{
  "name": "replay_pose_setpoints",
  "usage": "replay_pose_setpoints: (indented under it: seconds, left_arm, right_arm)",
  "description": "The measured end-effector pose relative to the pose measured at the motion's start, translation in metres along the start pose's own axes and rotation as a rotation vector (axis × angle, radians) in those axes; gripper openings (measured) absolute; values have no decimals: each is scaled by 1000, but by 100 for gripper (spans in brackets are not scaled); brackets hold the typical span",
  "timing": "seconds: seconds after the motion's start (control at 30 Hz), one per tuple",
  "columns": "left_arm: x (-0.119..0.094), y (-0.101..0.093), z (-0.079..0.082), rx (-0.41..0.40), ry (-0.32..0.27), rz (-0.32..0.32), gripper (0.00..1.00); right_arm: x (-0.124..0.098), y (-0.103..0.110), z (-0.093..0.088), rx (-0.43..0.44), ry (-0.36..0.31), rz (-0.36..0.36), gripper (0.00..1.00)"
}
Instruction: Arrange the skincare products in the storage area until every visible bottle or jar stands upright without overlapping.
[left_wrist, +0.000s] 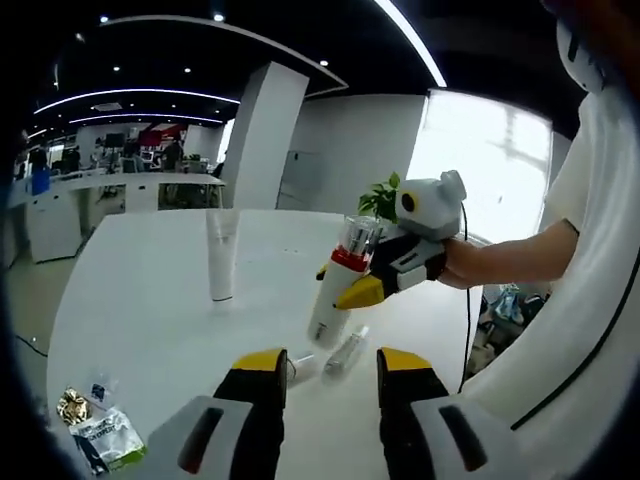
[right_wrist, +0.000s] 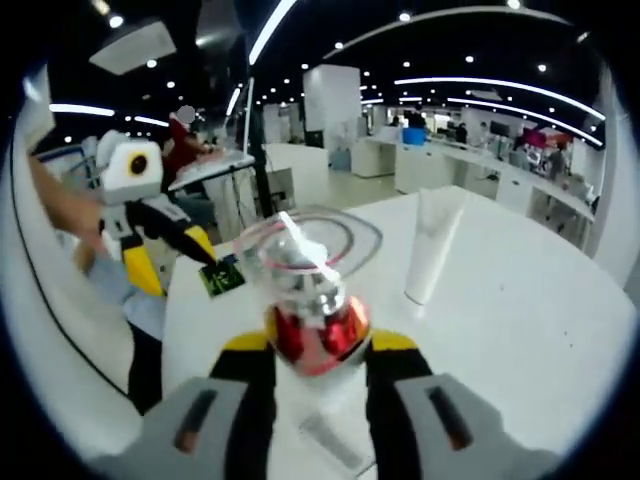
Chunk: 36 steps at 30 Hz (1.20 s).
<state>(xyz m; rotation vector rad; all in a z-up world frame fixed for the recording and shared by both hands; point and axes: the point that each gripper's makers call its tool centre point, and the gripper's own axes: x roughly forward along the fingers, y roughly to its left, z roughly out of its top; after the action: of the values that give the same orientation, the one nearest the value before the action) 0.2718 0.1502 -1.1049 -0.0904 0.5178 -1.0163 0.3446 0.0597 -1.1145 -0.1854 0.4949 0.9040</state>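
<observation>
Pump bottle (left_wrist: 338, 290), white-bodied with a red collar and a clear cap, is clamped between the yellow-tipped jaws of the right gripper (left_wrist: 372, 277) and held tilted, its base at or just above the white table (left_wrist: 150, 310); contact with the surface cannot be told. In the right gripper view the same bottle (right_wrist: 312, 300) rises between that gripper's (right_wrist: 318, 345) own jaws, red metallic collar and clear cap toward the camera. A white tube (left_wrist: 220, 255) stands upright on its cap, well apart to the bottle's side; it appears again in the right gripper view (right_wrist: 432, 245), standing beyond the bottle. Two small clear containers (left_wrist: 345, 352) lie flat on the table just beside the held bottle's base. Left gripper (left_wrist: 328, 372) has its jaws apart with nothing between them, above the near table edge; it also shows in the right gripper view (right_wrist: 215, 268), held in a person's hand (right_wrist: 85, 240). A crumpled snack packet (left_wrist: 100, 435) lies near the table edge. A potted plant (left_wrist: 380, 198) stands behind the right gripper.
</observation>
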Motion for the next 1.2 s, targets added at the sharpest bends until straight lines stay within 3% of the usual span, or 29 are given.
replay_pose_setpoints:
  seconds: [0.73,1.2]
  left_arm:
    - [-1,15,5,-32,2,37,36]
    - [-10,23,0,-64,-1,60,36]
  right_arm:
    - [14,-75,32,23,-19,-52,32]
    - [31,-115,32,48,14,-78,32]
